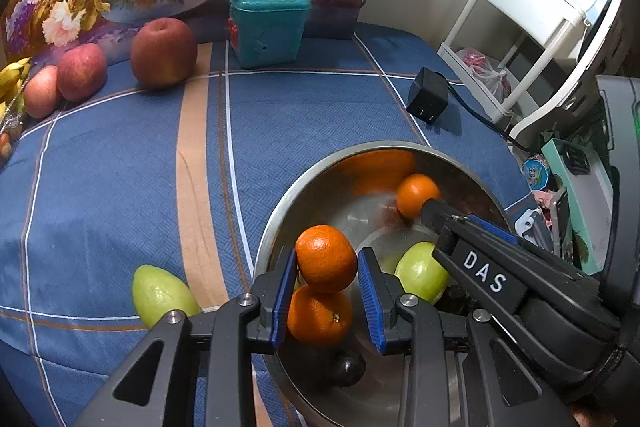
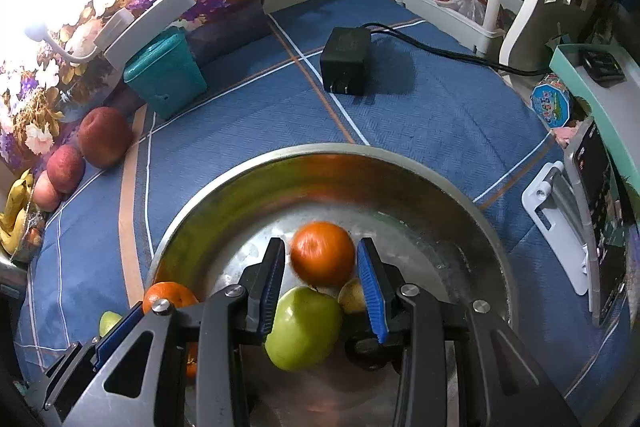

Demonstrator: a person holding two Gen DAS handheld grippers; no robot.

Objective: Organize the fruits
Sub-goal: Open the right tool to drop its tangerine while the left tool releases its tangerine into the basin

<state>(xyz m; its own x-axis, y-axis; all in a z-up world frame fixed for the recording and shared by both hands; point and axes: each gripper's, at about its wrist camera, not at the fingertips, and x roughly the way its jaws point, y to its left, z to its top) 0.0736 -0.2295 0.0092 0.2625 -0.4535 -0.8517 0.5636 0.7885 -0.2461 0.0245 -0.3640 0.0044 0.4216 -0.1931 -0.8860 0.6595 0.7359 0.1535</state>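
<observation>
A steel bowl (image 1: 360, 147) (image 2: 320, 149) sits on the blue checked cloth. My left gripper (image 1: 328, 253) is shut on an orange (image 1: 326, 259) just above a second orange (image 1: 320, 315) lying in the bowl. My right gripper (image 2: 322, 243) is shut on another orange (image 2: 323, 254) (image 1: 416, 193) over the bowl's middle. Under it lie a green apple (image 2: 304, 327) (image 1: 420, 275) and a small yellowish fruit (image 2: 352, 295). A dark fruit (image 1: 348, 367) rests at the bowl's near side. One green fruit (image 1: 164, 295) lies on the cloth left of the bowl.
Three red apples (image 1: 164, 53) (image 1: 82, 71) (image 1: 40, 91) and bananas (image 1: 12, 79) line the far left before a floral board. A teal box (image 1: 268, 27) stands at the back, with a black power adapter (image 1: 428, 95) to its right. A phone on a stand (image 2: 592, 227) is right of the bowl.
</observation>
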